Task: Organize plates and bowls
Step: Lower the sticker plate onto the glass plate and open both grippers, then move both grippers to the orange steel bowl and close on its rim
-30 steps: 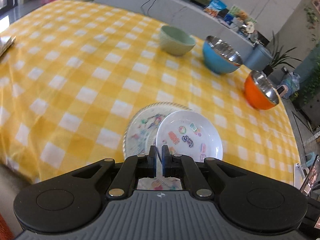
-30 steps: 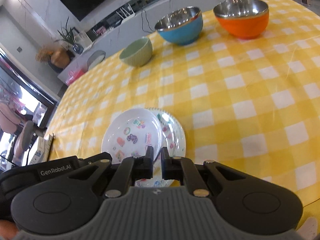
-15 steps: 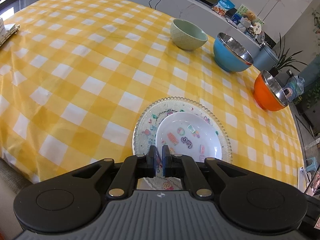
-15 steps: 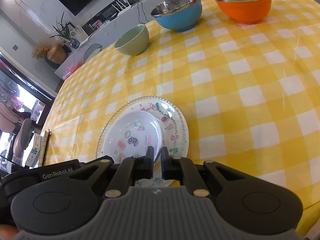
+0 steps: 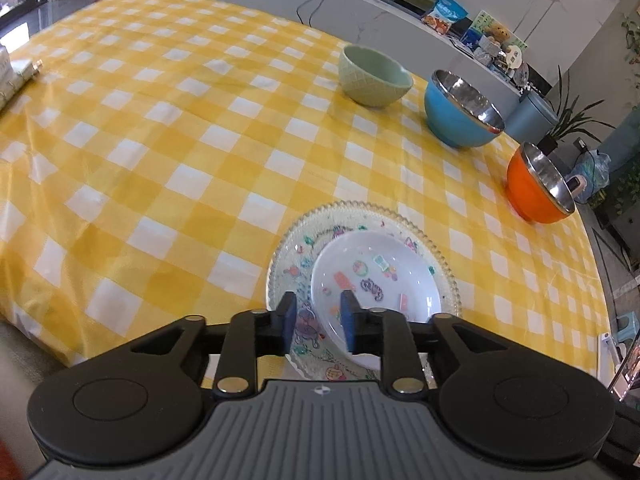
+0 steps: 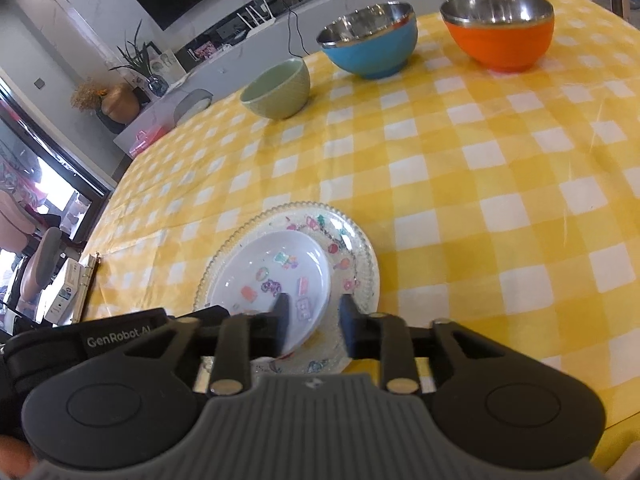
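Both tongs just opened, jaws spread, nothing pinched. Left tongs (image 5: 318, 314) and right tongs (image 6: 313, 314) hover over the near rim of the white sticker plate (image 5: 376, 276), which sits on the clear beaded plate (image 5: 288, 264) on the yellow-checked surface (image 5: 160, 140). Green bowl (image 5: 374, 76), blue bowl (image 5: 460, 114), orange bowl (image 5: 538, 184) stand in a row farther back.

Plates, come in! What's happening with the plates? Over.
Both grippers, left and right, just opened, holding nothing. White plate sits on clear plate. Nothing in the way.
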`<state>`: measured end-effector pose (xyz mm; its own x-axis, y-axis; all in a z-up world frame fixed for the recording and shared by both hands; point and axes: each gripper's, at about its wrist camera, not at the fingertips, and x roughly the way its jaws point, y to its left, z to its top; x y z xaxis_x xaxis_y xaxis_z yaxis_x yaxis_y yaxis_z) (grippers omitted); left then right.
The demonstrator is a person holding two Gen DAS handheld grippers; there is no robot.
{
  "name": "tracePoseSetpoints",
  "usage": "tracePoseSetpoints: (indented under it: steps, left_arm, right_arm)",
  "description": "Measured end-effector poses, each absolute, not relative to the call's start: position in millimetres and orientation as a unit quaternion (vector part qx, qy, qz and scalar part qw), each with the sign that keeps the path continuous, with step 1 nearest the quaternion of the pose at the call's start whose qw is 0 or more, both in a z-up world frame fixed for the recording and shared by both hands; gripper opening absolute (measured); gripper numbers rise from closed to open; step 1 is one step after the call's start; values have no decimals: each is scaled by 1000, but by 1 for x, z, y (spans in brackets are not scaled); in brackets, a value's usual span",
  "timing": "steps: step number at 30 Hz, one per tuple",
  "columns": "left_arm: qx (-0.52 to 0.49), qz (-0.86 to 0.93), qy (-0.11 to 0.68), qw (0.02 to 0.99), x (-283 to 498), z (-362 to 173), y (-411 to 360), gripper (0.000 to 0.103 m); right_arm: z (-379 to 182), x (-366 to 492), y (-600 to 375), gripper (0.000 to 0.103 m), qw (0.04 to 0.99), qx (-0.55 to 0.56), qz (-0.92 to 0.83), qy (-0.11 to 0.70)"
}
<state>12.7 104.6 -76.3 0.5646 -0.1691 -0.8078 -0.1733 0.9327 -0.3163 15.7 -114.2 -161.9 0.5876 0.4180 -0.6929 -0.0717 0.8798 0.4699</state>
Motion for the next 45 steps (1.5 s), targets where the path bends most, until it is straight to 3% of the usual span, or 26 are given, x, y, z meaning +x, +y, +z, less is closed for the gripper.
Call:
tracePoseSetpoints:
  steps: [6,17,27,33,45]
  left_arm:
    - [-176,5,436,882,9,-52,103,35]
    - [-167,-66,392,902,20,-15,56,42]
    - [-161,-116,380,903,56,-9,0,58]
    - [-169,-127,381,900,83,-17,-23,66]
    - [-168,-134,359,909,144,-31,-58,66]
  right_arm:
    - [-144,11,-123,44,884,177,123,414]
    - [-118,16,-168,51,904,155,65,392]
    - [-104,40,-226,64,922,142,21,360]
    - [-101,70,-263,68,925,156,-6,348]
    - [-114,130,-308,67,920,177,-32,347]
